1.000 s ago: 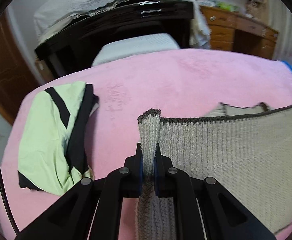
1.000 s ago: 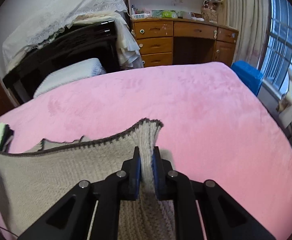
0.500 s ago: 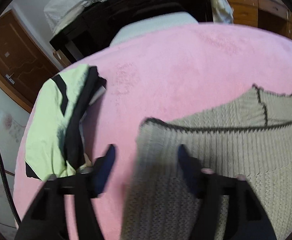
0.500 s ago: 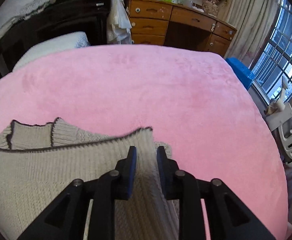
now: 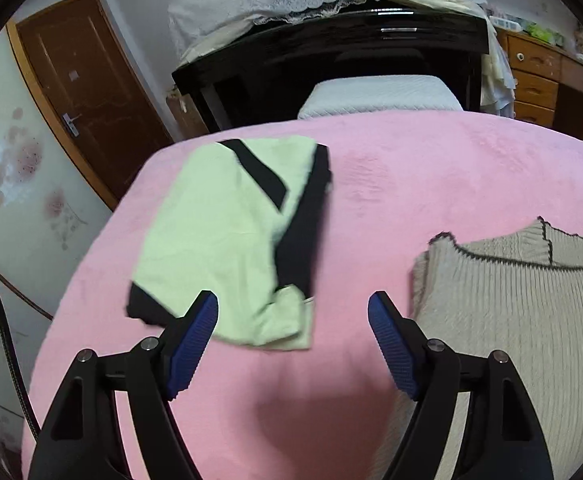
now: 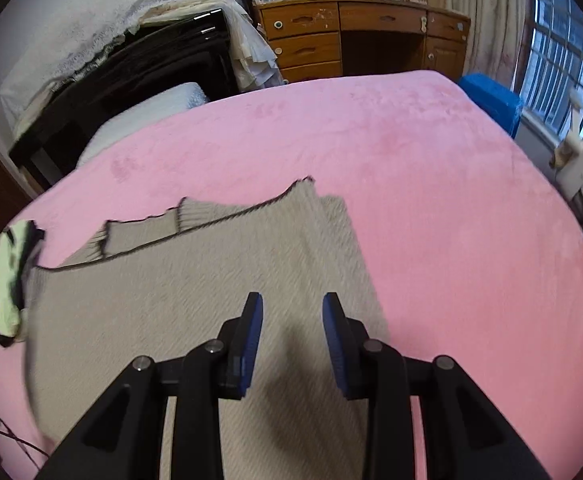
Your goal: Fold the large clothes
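I have the beige knit sweater (image 6: 179, 320) lying doubled over on the pink bed (image 6: 431, 200), beside the folded green garment (image 5: 227, 232). My left tool (image 5: 293, 336) and right tool (image 6: 292, 328) are opening, holding nothing. I judge further folds remain.

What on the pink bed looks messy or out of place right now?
Little stands out. The beige knit sweater lies folded on the pink blanket, but its far right corner is off: an under layer sticks out past the top layer. The green and black garment lies folded near the bed's left edge.
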`<move>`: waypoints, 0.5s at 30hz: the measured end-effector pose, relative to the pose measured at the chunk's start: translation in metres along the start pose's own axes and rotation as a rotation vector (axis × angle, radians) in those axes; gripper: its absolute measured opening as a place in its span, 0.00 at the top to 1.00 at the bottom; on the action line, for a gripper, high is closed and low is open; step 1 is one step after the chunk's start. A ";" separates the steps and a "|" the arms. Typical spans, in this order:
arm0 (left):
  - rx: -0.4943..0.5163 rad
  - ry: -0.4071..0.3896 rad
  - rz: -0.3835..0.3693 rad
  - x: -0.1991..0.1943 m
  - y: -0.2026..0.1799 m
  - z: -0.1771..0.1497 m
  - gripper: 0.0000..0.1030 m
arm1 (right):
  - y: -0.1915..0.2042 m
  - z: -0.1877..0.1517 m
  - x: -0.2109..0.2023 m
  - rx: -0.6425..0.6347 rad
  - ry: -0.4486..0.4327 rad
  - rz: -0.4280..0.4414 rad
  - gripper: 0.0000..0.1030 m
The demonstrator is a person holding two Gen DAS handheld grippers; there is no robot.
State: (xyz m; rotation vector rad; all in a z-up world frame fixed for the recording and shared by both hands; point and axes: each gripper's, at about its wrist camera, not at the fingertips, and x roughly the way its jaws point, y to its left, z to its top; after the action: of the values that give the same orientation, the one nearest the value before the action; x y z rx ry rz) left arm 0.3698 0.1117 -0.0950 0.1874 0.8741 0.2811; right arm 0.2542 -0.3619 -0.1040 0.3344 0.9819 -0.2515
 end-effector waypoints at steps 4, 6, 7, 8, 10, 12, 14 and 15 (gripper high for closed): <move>-0.021 -0.014 -0.061 -0.038 0.036 -0.008 0.25 | 0.007 -0.015 -0.031 0.003 -0.016 0.040 0.70; -0.014 -0.006 -0.107 -0.055 0.046 -0.013 0.23 | 0.013 -0.023 -0.044 -0.007 -0.027 0.059 0.70; -0.004 0.000 -0.136 -0.064 0.049 -0.017 0.22 | 0.016 -0.027 -0.049 -0.015 -0.031 0.066 0.70; 0.008 0.006 -0.153 -0.071 0.050 -0.022 0.21 | 0.020 -0.030 -0.055 -0.027 -0.037 0.071 0.70; 0.038 0.028 -0.202 -0.079 0.049 -0.033 0.19 | 0.031 -0.039 -0.063 -0.057 -0.044 0.081 0.70; 0.064 0.060 -0.246 -0.084 0.043 -0.048 0.19 | 0.044 -0.050 -0.068 -0.091 -0.050 0.089 0.70; 0.075 0.101 -0.292 -0.085 0.035 -0.068 0.19 | 0.055 -0.061 -0.070 -0.124 -0.056 0.089 0.70; 0.075 0.119 -0.314 -0.083 0.032 -0.078 0.19 | 0.059 -0.066 -0.071 -0.135 -0.054 0.091 0.70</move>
State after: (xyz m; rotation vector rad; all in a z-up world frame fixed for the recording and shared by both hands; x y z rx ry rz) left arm 0.2536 0.1195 -0.0744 0.1009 1.0179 -0.0344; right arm 0.1867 -0.2776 -0.0685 0.2465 0.9227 -0.1106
